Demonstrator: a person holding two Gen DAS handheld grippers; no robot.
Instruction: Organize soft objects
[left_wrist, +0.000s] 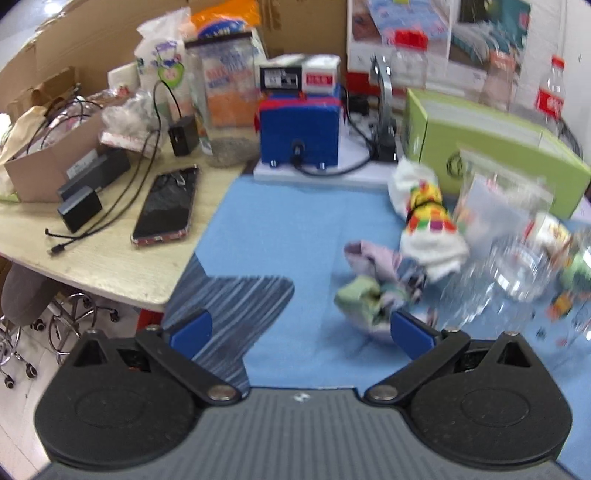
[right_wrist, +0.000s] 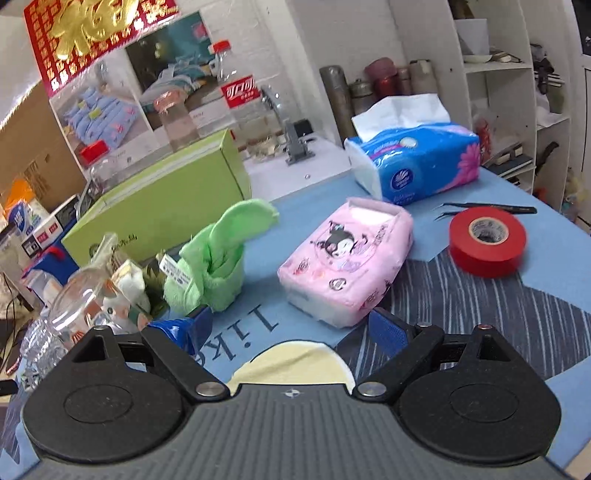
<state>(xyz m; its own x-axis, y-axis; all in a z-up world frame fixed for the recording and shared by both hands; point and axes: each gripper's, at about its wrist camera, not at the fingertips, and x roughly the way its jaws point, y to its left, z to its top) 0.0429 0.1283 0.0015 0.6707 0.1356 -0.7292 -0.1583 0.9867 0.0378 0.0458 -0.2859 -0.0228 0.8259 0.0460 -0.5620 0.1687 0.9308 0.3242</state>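
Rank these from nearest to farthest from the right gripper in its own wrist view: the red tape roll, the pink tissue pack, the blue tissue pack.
1. Pink cartoon-printed tissue pack, just ahead of the right gripper, slightly right.
2. Red tape roll, farther out on the right.
3. Blue plastic tissue pack, at the back, right of centre.

Around the green box (right_wrist: 155, 206): two tissue packs, one pink (right_wrist: 347, 266) and one blue (right_wrist: 417, 162); one green cloth (right_wrist: 218, 254); one red tape roll (right_wrist: 487, 240); one pair of tweezers (right_wrist: 491, 209).

Left of that box: one phone (left_wrist: 166, 206) and two black adapters (left_wrist: 79, 212) (left_wrist: 183, 134).
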